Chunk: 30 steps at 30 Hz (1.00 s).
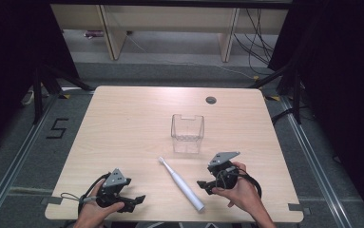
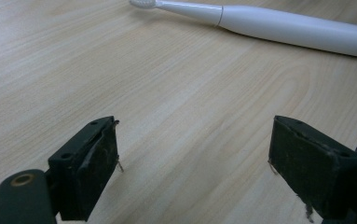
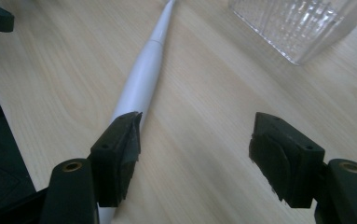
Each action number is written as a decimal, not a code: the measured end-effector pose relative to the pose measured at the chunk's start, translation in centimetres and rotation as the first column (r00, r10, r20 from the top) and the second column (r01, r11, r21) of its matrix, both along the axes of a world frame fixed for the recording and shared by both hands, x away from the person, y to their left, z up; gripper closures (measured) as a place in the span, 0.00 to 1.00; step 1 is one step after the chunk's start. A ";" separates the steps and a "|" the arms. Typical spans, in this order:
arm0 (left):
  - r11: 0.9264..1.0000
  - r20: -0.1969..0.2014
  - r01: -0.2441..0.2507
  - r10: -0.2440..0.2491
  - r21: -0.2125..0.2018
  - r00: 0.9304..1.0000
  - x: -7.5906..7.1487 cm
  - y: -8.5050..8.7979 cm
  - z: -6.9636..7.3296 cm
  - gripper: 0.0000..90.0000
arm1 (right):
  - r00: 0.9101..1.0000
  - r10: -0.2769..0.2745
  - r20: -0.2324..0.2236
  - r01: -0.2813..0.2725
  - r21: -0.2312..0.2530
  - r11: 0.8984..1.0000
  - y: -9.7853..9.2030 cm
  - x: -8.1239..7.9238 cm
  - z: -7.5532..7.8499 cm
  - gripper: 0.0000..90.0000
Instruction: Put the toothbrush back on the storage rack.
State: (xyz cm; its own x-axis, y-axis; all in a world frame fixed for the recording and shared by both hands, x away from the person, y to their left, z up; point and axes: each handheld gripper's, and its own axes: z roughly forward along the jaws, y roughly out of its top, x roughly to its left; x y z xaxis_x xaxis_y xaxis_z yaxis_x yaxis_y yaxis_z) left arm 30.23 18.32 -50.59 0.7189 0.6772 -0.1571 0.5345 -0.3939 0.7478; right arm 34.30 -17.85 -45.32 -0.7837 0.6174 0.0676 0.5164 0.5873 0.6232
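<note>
- A white electric toothbrush (image 1: 181,184) lies flat on a pale wooden table (image 1: 122,133), its slim neck and small bristled head pointing toward the far side and its thicker, smooth plastic handle ending near the person's edge.
- The tabletop shows a light, straight wood grain, a matte finish, rounded corners and a small round grey grommet (image 1: 211,100) near its far edge.
- A clear, square-sided plastic container (image 1: 187,133) stands upright just beyond the brush head, apart from it; the right gripper view shows ribbed walls (image 3: 302,23) that catch the light.
- The toothbrush rests between the two hands, touching neither gripper in the high view.
- The left gripper (image 1: 139,199), black with a grey three-cornered plate on top, sits low at the near left edge in the person's hand; in its own view (image 2: 195,163) the jaws stand wide apart over bare wood, grasping nothing, with the toothbrush (image 2: 278,28) lying across the table well ahead.
- The right gripper (image 1: 204,186) is held in the person's right hand just to the right of the handle, its jaws turned toward the brush.
- In the right gripper view (image 3: 195,154) the blocky black jaws, pads scuffed and worn, stand parted with only table between them; the handle (image 3: 139,84) runs behind the left jaw, outside the gap, and whether it touches that jaw cannot be told.
</note>
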 end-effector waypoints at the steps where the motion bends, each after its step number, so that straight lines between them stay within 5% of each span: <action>1: 1.000 -0.001 -0.010 0.010 -0.017 1.000 0.0 -0.1 -0.1 0.17 | 1.000 0.013 0.013 -0.013 -0.002 1.000 0.3 0.2 -0.2 0.37; 3: 1.000 -0.001 -0.010 0.010 -0.018 1.000 0.0 -0.2 -0.1 0.17 | 0.998 -0.033 -0.048 0.032 -0.017 0.999 0.9 0.0 0.0 0.39; 5: 1.000 -0.003 -0.006 0.006 -0.007 1.000 0.0 -0.1 -0.1 0.17 | 0.999 0.018 -0.033 -0.019 -0.012 1.000 1.2 0.3 -0.2 0.40; 10: 1.000 -0.003 -0.009 0.009 -0.016 1.000 0.0 -0.2 -0.1 0.17 | 0.997 -0.011 -0.076 0.009 -0.028 1.000 2.2 0.4 0.1 0.43; 12: 1.000 -0.003 -0.007 0.007 -0.016 1.000 -0.1 -0.1 -0.1 0.17 | 0.997 0.042 -0.068 -0.044 -0.022 0.999 2.6 0.6 0.1 0.44; 18: 1.000 -0.002 -0.005 0.005 -0.007 1.000 0.0 -0.1 0.0 0.17 | 0.994 0.080 -0.081 -0.084 -0.048 0.995 4.1 1.0 -0.1 0.46; 27: 1.000 -0.005 -0.007 0.007 -0.018 1.000 -0.1 -0.2 -0.1 0.17 | 0.990 0.094 -0.102 -0.102 -0.068 0.992 5.4 1.2 -0.5 0.47; 30: 1.000 -0.001 0.008 -0.008 0.015 1.000 0.0 0.0 0.0 0.17 | 0.989 0.096 -0.108 -0.104 -0.072 0.992 5.8 1.3 -0.6 0.47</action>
